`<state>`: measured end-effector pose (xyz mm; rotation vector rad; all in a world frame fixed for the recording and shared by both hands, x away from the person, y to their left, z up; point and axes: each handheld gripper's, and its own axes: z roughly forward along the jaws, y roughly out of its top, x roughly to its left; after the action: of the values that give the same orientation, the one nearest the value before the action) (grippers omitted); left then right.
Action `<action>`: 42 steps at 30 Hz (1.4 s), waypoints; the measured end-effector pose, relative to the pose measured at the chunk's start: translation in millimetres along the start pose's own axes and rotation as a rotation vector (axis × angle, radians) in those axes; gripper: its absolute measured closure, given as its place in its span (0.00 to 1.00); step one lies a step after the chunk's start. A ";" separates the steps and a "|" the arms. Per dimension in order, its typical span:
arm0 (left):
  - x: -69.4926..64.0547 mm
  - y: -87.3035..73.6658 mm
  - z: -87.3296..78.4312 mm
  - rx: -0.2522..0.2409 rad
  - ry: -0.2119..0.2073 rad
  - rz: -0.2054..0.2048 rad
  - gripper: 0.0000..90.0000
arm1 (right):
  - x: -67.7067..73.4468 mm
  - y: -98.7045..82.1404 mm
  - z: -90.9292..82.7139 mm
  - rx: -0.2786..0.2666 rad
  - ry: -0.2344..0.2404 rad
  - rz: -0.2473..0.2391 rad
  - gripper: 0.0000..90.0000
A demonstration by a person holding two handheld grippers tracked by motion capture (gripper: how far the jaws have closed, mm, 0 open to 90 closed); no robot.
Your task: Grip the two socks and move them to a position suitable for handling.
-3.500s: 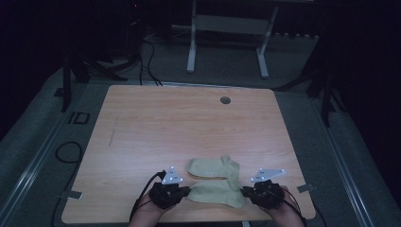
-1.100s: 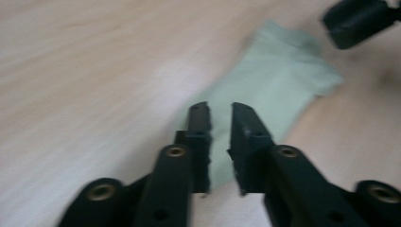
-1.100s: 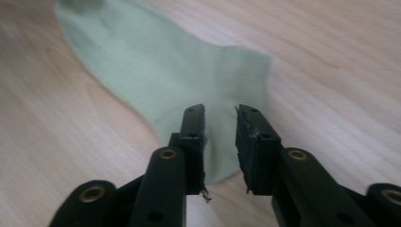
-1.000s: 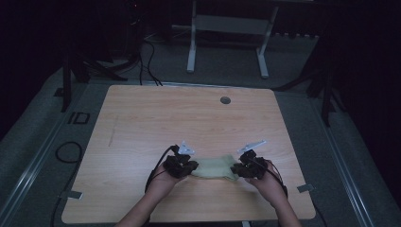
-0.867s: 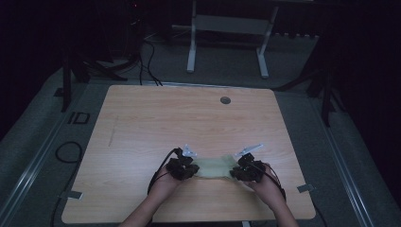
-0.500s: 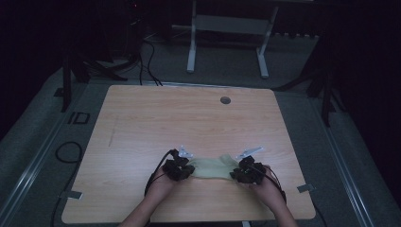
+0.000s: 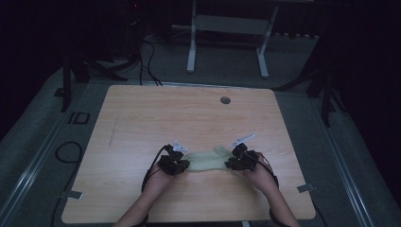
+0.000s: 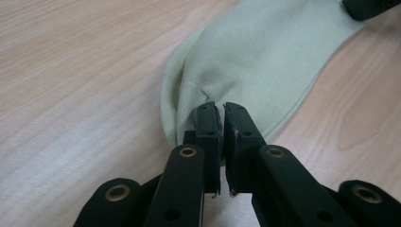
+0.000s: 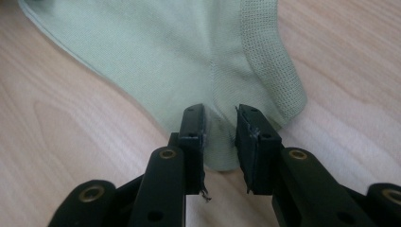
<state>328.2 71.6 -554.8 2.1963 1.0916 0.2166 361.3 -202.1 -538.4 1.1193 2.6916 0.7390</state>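
A pale green sock (image 7: 208, 158) lies flat on the wooden table (image 7: 189, 113), stretched between both grippers. In the left gripper view my left gripper (image 8: 222, 111) is shut on the sock (image 8: 255, 56) at its rounded toe end, and the cloth puckers at the tips. In the high view that gripper (image 7: 185, 165) sits at the sock's left end. My right gripper (image 9: 220, 116) has just been opening. Its jaws stand apart with the sock's heel end (image 9: 165, 52) lying loose between them, beside the ribbed cuff. From above, the right gripper (image 7: 230, 163) is at the sock's right end.
A round grommet hole (image 7: 225, 100) marks the table's far side. Cables (image 7: 66, 151) lie on the floor at the left. A white-legged desk frame (image 7: 227, 42) stands beyond the table. Bare wood stretches far and left of the hands.
Earlier two socks lay side by side near the front edge; both grippers carried the nearer one away from the edge onto the other. Over the last second the hands sank slightly and the right jaws parted.
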 end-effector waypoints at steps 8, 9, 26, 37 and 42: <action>4.7 6.3 2.1 0.004 0.016 -0.001 0.94 | -0.2 6.9 3.1 0.006 -0.001 0.003 0.77; 3.9 6.8 1.0 0.001 0.012 0.001 0.94 | 0.8 7.2 2.5 0.010 0.002 0.000 0.76; -28.6 16.9 -29.6 -0.118 -0.065 0.057 0.30 | 23.0 16.9 -36.3 -0.173 0.045 -0.041 0.30; -15.8 2.9 -29.5 -0.142 -0.035 -0.003 0.13 | 22.0 4.1 -28.3 -0.193 0.026 -0.031 0.15; -11.3 -3.9 -29.7 -0.134 -0.018 -0.016 0.13 | 21.1 0.8 -31.1 -0.208 0.012 -0.025 0.15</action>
<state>306.1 79.2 -533.0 2.0667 1.0534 0.2552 337.3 -199.0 -509.6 1.0322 2.5606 0.9963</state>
